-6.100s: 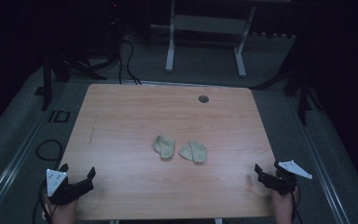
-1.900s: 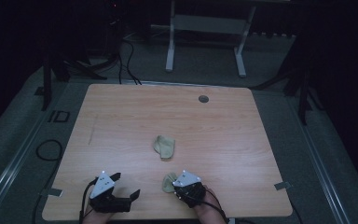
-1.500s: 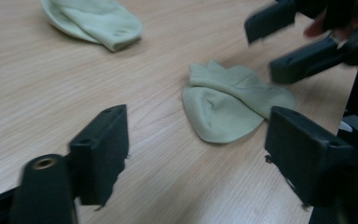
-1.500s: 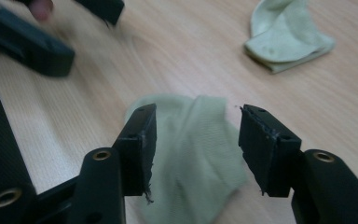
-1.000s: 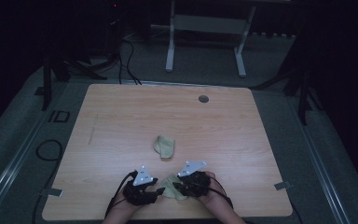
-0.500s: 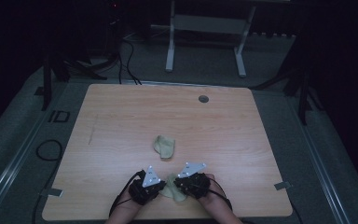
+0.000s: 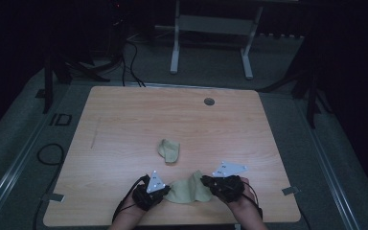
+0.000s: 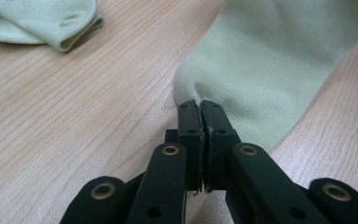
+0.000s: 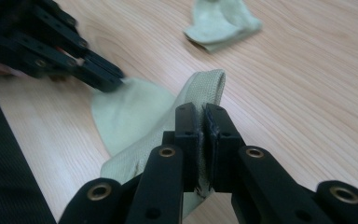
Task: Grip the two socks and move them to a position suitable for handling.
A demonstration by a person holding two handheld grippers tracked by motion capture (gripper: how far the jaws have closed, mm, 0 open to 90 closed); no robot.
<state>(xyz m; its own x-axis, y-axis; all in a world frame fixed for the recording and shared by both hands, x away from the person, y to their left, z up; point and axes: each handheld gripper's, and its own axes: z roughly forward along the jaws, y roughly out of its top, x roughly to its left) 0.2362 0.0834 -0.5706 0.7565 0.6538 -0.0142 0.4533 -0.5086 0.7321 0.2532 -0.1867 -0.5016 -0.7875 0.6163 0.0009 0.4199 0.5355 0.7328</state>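
1. Your left tongs (image 7: 164, 190) are clamped on one edge of the near sock (image 7: 188, 189); the fabric is pinched right at the tips in the left gripper view (image 8: 199, 108).
2. Your right tongs (image 7: 206, 182) have closed on the ribbed cuff end of the same sock (image 9: 205, 86), so the pale green cloth spans between the two tongs, partly lifted at your right.
3. Beyond the tongs, a little farther up the worktop (image 7: 124, 124), the second sock (image 7: 169, 150) lies crumpled, well apart from the held one.
4. The worktop is light wood grain with a small dark round grommet (image 7: 209, 101) near its far edge.
5. Past the far edge, the room is dark: grey floor, cables (image 7: 130, 62), a white stand (image 7: 211, 28).
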